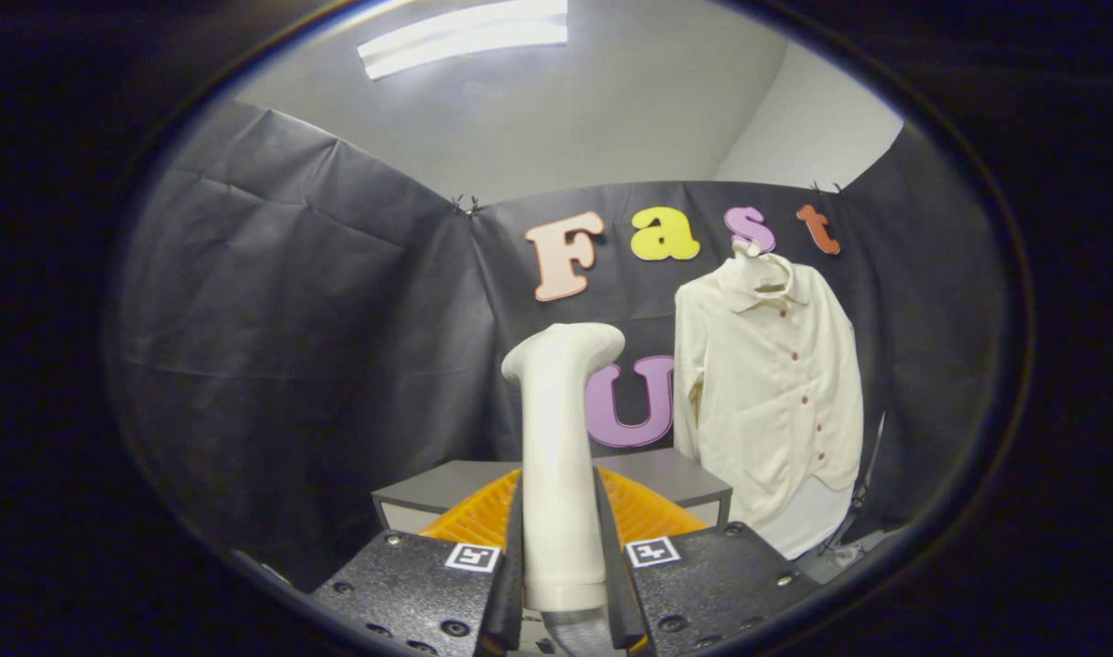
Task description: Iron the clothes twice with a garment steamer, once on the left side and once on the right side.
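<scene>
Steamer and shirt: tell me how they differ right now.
The steamer stands upright, clamped between the gripper's fingers; the shirt hangs free on a hanger beyond them, to the right. The steamer is smooth and hard-looking; the shirt is soft cloth with a row of buttons. Both are off-white.

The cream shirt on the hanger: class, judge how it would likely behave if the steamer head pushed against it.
The cream shirt hangs loose with soft folds, so it would probably give and swing rather than resist. It hangs from a hanger alone, so a push may turn it sideways. The garment steamer, clamped upright in the gripper, looks rigid, so the cloth should do the yielding.
</scene>
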Demonstrator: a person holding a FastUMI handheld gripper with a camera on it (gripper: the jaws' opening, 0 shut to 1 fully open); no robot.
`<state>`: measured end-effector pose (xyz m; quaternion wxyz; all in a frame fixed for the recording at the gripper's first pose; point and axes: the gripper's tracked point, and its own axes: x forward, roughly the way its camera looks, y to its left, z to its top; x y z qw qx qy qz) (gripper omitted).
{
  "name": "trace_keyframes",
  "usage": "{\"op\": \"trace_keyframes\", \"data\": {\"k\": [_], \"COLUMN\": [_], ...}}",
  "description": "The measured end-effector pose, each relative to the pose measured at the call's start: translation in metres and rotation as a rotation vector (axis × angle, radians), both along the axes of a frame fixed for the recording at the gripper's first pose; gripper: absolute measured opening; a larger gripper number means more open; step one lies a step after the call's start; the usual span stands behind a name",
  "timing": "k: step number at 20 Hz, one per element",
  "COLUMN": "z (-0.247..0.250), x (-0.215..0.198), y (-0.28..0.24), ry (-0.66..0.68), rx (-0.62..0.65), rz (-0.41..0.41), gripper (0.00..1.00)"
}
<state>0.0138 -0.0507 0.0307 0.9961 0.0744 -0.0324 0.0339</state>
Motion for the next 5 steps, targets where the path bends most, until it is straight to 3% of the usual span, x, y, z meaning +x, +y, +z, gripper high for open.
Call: {"op": "trace_keyframes", "data": {"k": [5], "z": [-0.0017], "x": [-0.0006], "y": [-0.0001], "ry": [0.012], "rx": [0.004], "rz": [-0.039], "gripper": [0.36]}}
